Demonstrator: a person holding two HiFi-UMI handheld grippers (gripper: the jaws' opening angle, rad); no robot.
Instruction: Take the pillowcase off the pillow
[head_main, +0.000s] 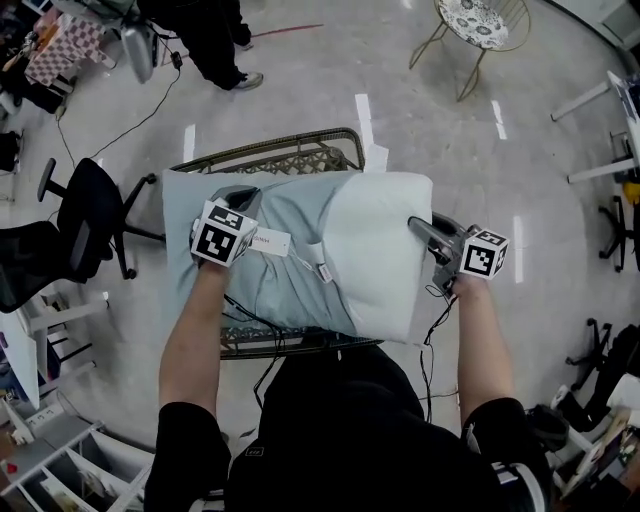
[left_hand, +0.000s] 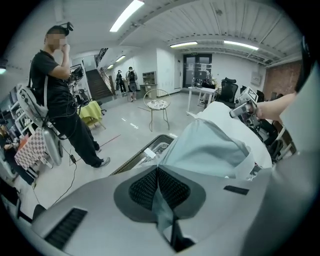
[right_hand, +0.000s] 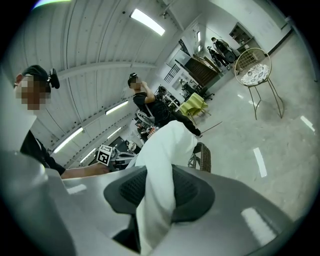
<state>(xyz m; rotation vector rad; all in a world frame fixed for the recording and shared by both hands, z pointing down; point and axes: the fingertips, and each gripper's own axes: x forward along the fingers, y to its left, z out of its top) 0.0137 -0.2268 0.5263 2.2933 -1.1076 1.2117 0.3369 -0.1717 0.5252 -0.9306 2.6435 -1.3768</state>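
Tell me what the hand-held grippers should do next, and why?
Probably pull the left hand-held gripper leftward: it is shut on the blue pillowcase, the right hand-held gripper clamps the white pillow, and much of the pillow is covered.

left claw (left_hand: 158, 175) and right claw (right_hand: 159, 186) clamped

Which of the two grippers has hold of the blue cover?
The left gripper: its jaws are shut on the pale blue pillowcase. The right gripper grips the bare white pillow instead.
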